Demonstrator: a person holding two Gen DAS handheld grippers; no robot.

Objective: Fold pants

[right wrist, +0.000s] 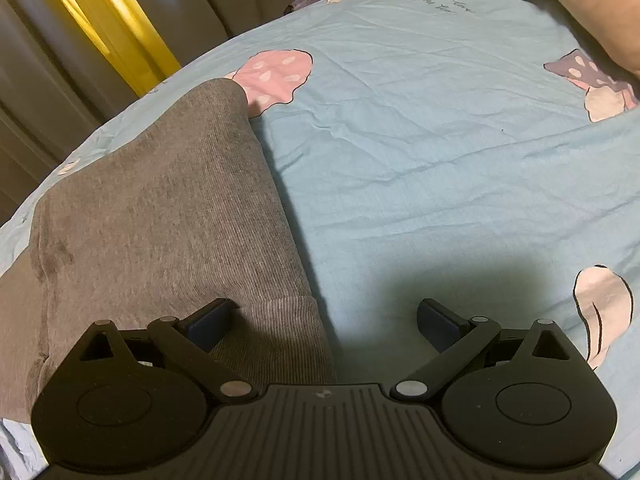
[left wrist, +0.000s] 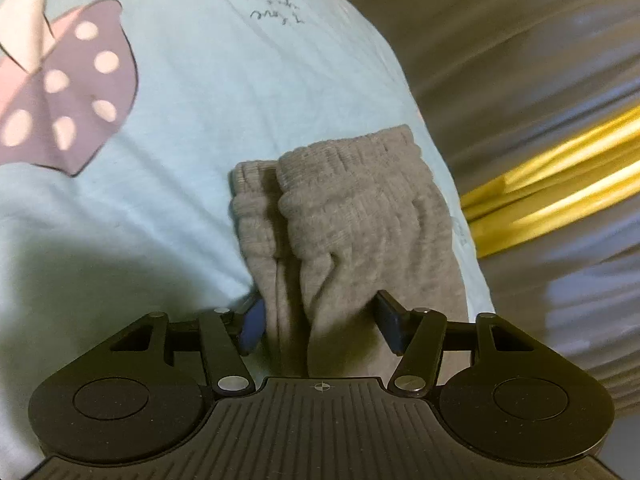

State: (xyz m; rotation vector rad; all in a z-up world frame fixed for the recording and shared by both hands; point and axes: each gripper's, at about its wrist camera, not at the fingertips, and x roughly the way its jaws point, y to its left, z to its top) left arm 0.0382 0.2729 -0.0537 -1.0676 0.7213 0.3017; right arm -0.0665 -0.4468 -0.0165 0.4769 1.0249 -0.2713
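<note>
So the grey pants [right wrist: 160,216] are lying folded on the bed, on a light blue sheet [right wrist: 420,168] with mushroom prints, close to the bed's edge on the side where the blurry yellow streaks [left wrist: 560,184] show. The left hand-held gripper [left wrist: 320,320] is released: its jaws stand apart with a bunched-up part of the pants, cuffs or waistband (can't tell which), sitting between them, and the blue pads [left wrist: 252,328] don't look like they're pressing on the fabric. The cloth runs down behind the gripper body there, so how much is under it is hidden. The whole right side of that view is motion-smeared, so apart from the yellow stuff nothing is readable. The right hand-held gripper [right wrist: 324,322] is also released, jaws wide, hanging over the near end of the pants; its left finger sits over the grey ribbed fabric, the right one over bare sheet. The pants' near end is cut off by the gripper. Something peach-coloured [right wrist: 592,8] sits at the far corner, partly out of frame. There's handwriting-style print [right wrist: 444,4] on the sheet too small to read.
</note>
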